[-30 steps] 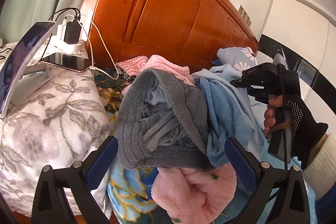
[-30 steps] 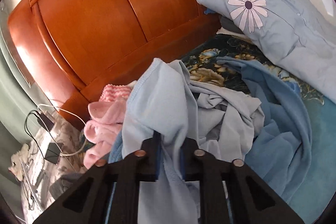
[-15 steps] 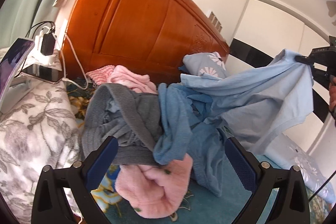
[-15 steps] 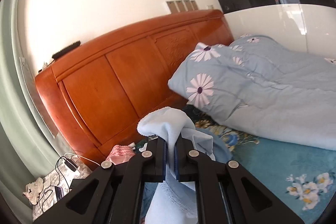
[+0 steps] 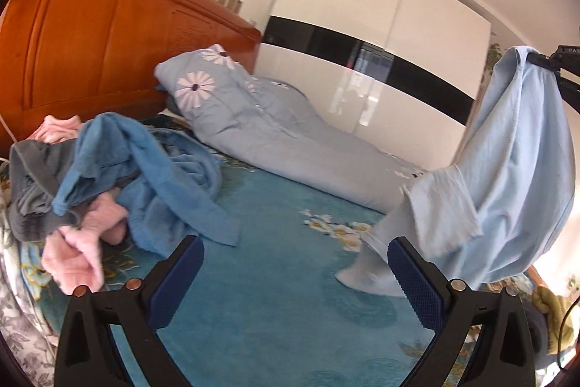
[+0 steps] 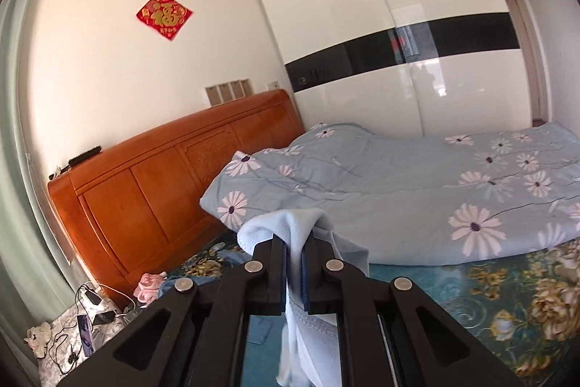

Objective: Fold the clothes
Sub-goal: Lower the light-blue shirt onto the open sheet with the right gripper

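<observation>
My right gripper (image 6: 294, 247) is shut on a light blue garment (image 6: 290, 227) and holds it high above the bed. In the left wrist view the garment (image 5: 507, 176) hangs from that gripper (image 5: 540, 58) at the right, its lower end touching the teal floral bedsheet (image 5: 282, 307). My left gripper (image 5: 295, 260) is open and empty, low over the sheet. A pile of clothes lies at the left: a darker blue garment (image 5: 145, 169), a grey one (image 5: 32, 184) and a pink one (image 5: 79, 242).
A folded blue daisy-print duvet (image 5: 272, 126) lies along the far side of the bed (image 6: 435, 191). The orange wooden headboard (image 5: 90, 35) stands at the left. A bedside stand with phones and cables (image 6: 87, 321) sits beyond the bed corner. A white wardrobe (image 6: 417, 42) fills the back.
My right gripper has lifted the light blue garment up and to the right, clear of the pile. My left gripper has swung right, from the pile toward the open sheet.
</observation>
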A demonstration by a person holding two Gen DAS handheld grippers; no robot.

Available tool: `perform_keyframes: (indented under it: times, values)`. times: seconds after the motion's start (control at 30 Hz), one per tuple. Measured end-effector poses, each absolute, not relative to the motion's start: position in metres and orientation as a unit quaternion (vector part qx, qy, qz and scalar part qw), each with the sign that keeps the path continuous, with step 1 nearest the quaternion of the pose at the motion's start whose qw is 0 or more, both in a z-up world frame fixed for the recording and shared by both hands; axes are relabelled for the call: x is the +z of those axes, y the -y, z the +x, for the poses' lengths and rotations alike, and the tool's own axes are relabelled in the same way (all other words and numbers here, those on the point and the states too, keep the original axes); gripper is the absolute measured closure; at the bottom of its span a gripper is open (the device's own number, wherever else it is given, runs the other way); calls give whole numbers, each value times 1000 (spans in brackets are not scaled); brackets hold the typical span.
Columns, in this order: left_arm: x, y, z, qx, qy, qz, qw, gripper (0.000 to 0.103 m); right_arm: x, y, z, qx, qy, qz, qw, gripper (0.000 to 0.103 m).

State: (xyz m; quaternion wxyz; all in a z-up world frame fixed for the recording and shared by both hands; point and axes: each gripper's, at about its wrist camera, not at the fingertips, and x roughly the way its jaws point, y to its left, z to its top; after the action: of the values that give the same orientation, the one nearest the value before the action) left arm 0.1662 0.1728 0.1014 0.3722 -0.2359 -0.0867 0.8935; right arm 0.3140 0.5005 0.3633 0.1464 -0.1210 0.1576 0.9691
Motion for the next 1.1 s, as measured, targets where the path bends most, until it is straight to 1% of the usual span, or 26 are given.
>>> perform_keyframes:
  times: [0.1,0.23,0.3,0.43,0.5,0.63,0.73,0.93,1.03,1.07,1.1]
  values:
    - [111,-203,189,879,71,-236,407,0,386,-504,357,969,-122,-114,185,97]
    - [112,-216,203,872,48,-244,422,0,375,-494,352,964,-108,-160,185,96]
    - [109,-212,206,875,33,-246,415,0,351,-490,329,958,-116,-198,170,96]
    - [99,-182,185,890,22,-250,380,0,282,-475,258,940,-174,-270,113,96]
    - [93,-161,170,898,29,-257,356,0,248,-466,220,928,-211,-297,80,96]
    - [81,-120,142,908,48,-278,309,0,184,-440,141,896,-253,-363,31,96]
    - [69,-100,124,912,55,-299,276,0,139,-418,99,880,-245,-406,8,96]
    - [43,-102,102,902,52,-336,266,0,71,-396,53,853,-218,-474,-20,94]
    - [34,-118,98,890,48,-351,285,0,62,-391,50,847,-210,-487,-42,93]
    - [31,-124,97,886,46,-355,293,0,65,-391,53,849,-207,-484,-52,91]
    - [29,-131,97,883,43,-359,301,0,69,-393,57,852,-202,-480,-62,86]
